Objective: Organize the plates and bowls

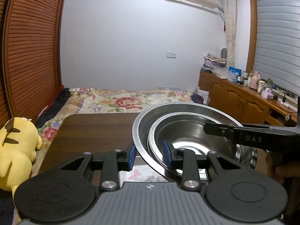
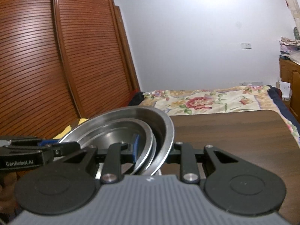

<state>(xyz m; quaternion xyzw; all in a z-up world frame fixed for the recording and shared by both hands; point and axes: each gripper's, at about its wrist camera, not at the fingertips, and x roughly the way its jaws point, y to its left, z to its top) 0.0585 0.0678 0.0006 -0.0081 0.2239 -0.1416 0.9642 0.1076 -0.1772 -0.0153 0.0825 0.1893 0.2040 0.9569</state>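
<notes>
Two hand-held grippers meet over a nest of steel bowls above a dark wooden table (image 1: 90, 129), with the sorting apparently well advanced. Nearest the left wrist lens, the left gripper (image 1: 149, 154) straddles the rims on one side: one blue pad (image 1: 132, 154) sits outside the large outer bowl (image 1: 139, 123), the other inside the smaller inner bowl (image 1: 189, 136). The jaws stand only partly closed, with a sliver of daylight between the outer pad and the wall, so a firm clamp cannot be confirmed.

On the opposite side, the right gripper (image 2: 152, 149) has its fingers either side of the same rims (the outer finger is hidden behind the outer bowl (image 2: 166, 131)), and its blue pad (image 2: 136, 146) looks pressed to the inner bowl (image 2: 120, 133); whether it is truly pinching is hard to tell. In that view the nest tilts up toward the wardrobe (image 2: 37, 56).

Judging from this, the bowls are already nested, and a further rim under them in the left view hints at more pieces stacked below. What seems left is carrying or setting the stack down; no loose plates show on the bare table.

Beyond lie a yellow plush toy (image 1: 16, 150), a floral bedspread (image 1: 120, 101) and a cluttered sideboard (image 1: 243, 93).
</notes>
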